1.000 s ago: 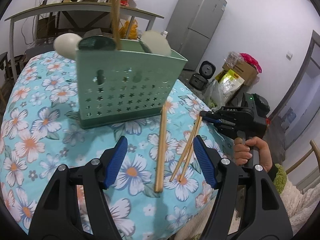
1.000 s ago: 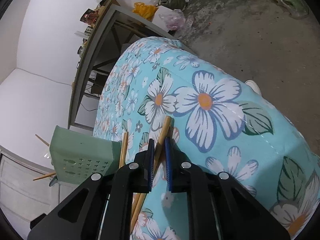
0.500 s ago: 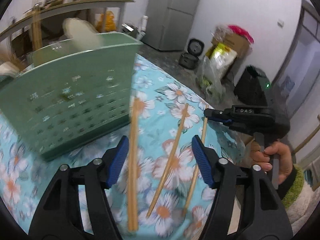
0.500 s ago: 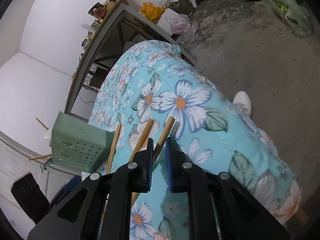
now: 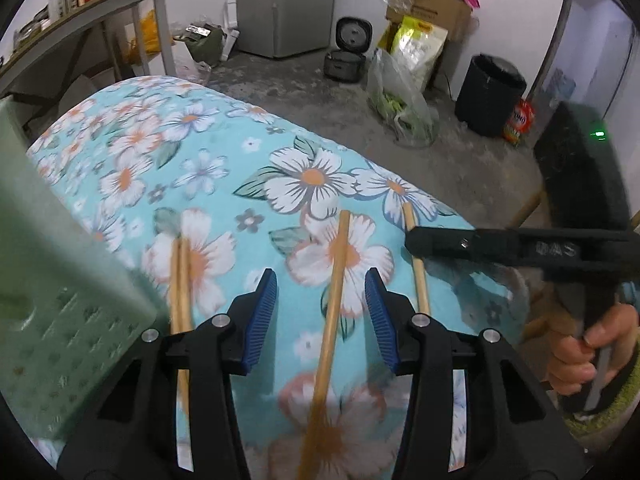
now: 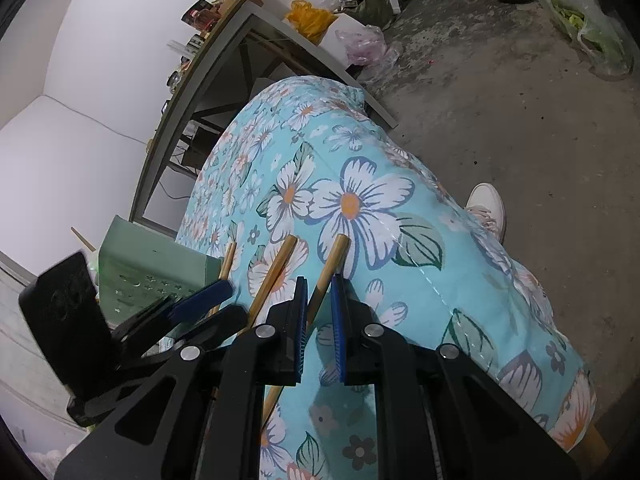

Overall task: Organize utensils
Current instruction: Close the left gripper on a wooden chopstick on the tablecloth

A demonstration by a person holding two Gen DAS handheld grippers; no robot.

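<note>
Beside the green utensil holder [image 5: 60, 280] on the floral table [image 5: 168, 148], the left gripper [image 5: 320, 308] is closing around the middle chopstick [image 5: 336, 280], not yet pinching; it may roll away. The right gripper [image 6: 319, 316] clamps the outermost chopstick [image 6: 330, 268], which could pivot loose.

Both wrist views close, steeply down; shared floral tablecloth [image 5: 224, 184], perhaps chopsticks [image 6: 276, 276].

floral tablecloth [image 5: 248, 168]: chopsticks [image 5: 334, 292], green utensil holder [image 5: 60, 280].
</note>
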